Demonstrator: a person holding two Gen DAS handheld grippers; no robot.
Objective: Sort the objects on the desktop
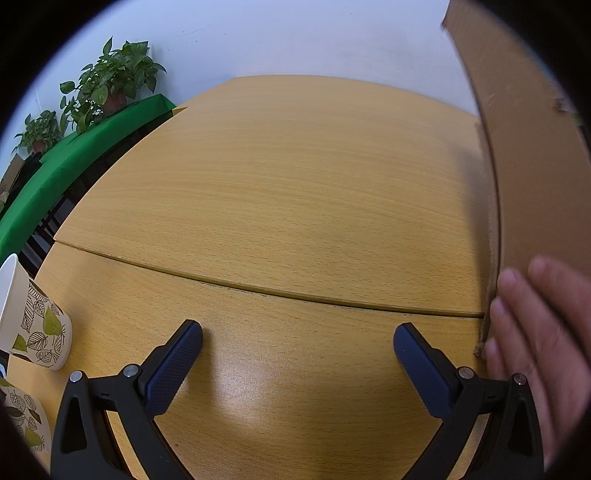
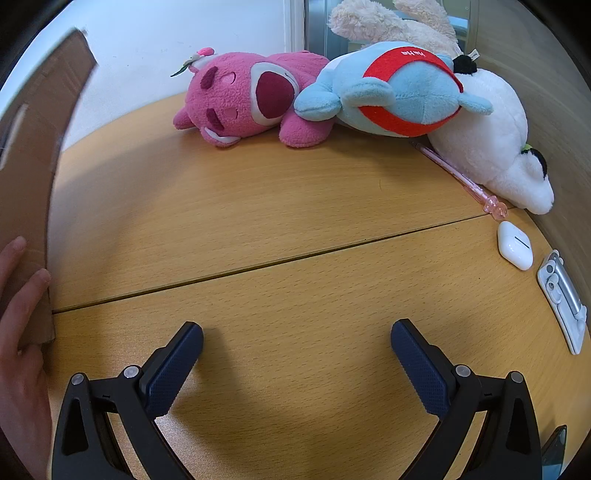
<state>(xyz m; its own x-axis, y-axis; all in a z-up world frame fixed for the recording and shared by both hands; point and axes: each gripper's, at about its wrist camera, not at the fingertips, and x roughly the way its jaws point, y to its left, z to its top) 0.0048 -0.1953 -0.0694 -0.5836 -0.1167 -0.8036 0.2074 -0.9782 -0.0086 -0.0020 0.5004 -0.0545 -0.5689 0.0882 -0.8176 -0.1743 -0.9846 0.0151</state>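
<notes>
Leaf-print paper cups [image 1: 44,332]: standing at the far left edge of the tabletop [image 1: 277,184], one behind the other, well apart from the left tongs [image 1: 297,345]. Potted plants [image 1: 110,81] on the green-covered ledge beyond; not for sorting, by judgement.

Left tongs: hanging wide open over bare wood, gripping nothing, tilting downward.

Cardboard box [image 1: 524,147]: standing upright between the two views, a bare hand [image 1: 532,339] lying flat against its near corner. Probably serving as the sorting bin; best steadying it fully before any drop.

Right tongs [image 2: 297,343]: likewise spread wide, empty, pointing down at bare wood.

Pink plush [image 2: 240,99], blue-and-red plush [image 2: 399,92], white plush [image 2: 495,147]: lying in a touching row along the back wall, a cream plush [image 2: 388,22] behind.

Pink pen [image 2: 458,177]: lying just beside the white plush, partly tucked under it.

White earbud case [image 2: 515,245]: just beyond the pen's tip. Silver-white clip object [image 2: 561,299]: at the right edge.

Advice, as judgement: starting with soft plush, pinching a limb or midsection; approaching the pen crosswise, low, closing slowly; squaring on the smooth case to avoid slipping.
</notes>
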